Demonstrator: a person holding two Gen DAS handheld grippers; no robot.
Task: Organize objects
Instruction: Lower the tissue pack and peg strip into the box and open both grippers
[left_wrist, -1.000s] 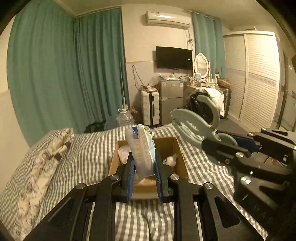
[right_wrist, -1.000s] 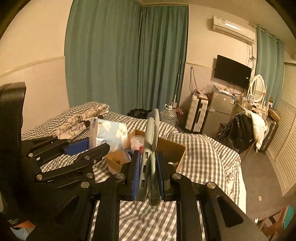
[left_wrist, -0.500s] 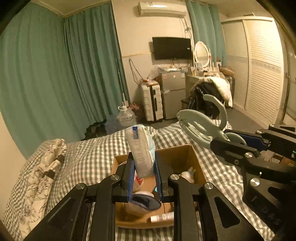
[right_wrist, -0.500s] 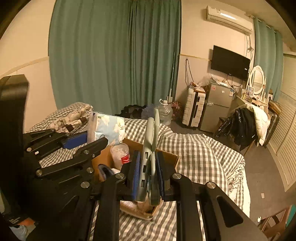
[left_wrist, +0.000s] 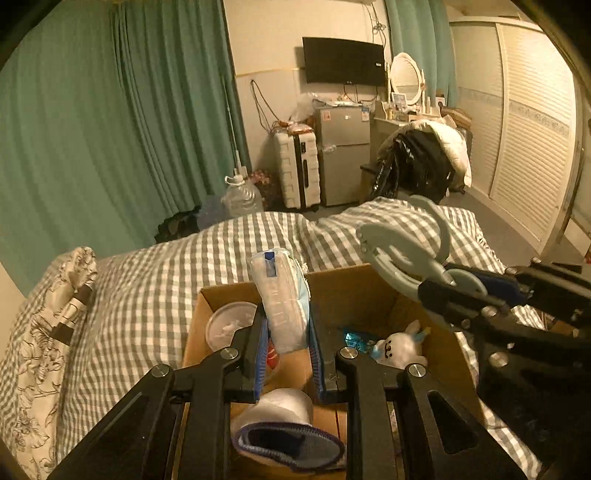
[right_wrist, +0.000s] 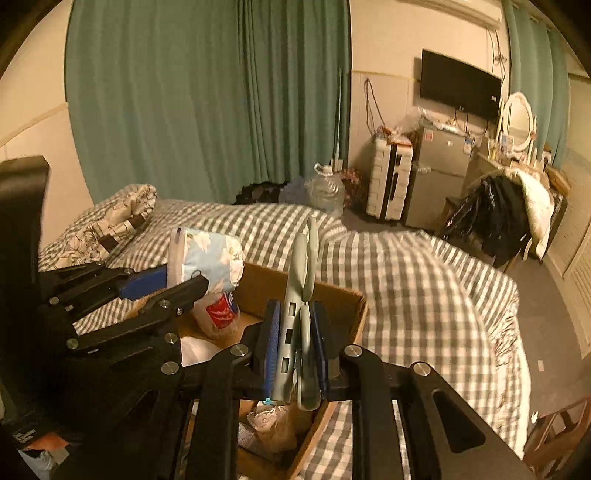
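Both grippers hang above the open cardboard box (left_wrist: 376, 280) that sits on the checked bed (left_wrist: 147, 280). The left gripper (left_wrist: 286, 350) has its jaws closed on a soft tissue pack (left_wrist: 280, 299), which stands upright over the box's middle. The right gripper (right_wrist: 295, 354) has its jaws clamped on a pale grey-green folding hanger (right_wrist: 301, 291), held on edge above the box's right side. Inside the box lie a lidded plastic cup (left_wrist: 229, 325) at the far left corner, a small white rabbit toy (left_wrist: 400, 345) toward the right wall, and a rolled sock with a blue cuff (left_wrist: 288, 439) at the near end. A patterned pillow (left_wrist: 48, 325) lies on the bed left of the box.
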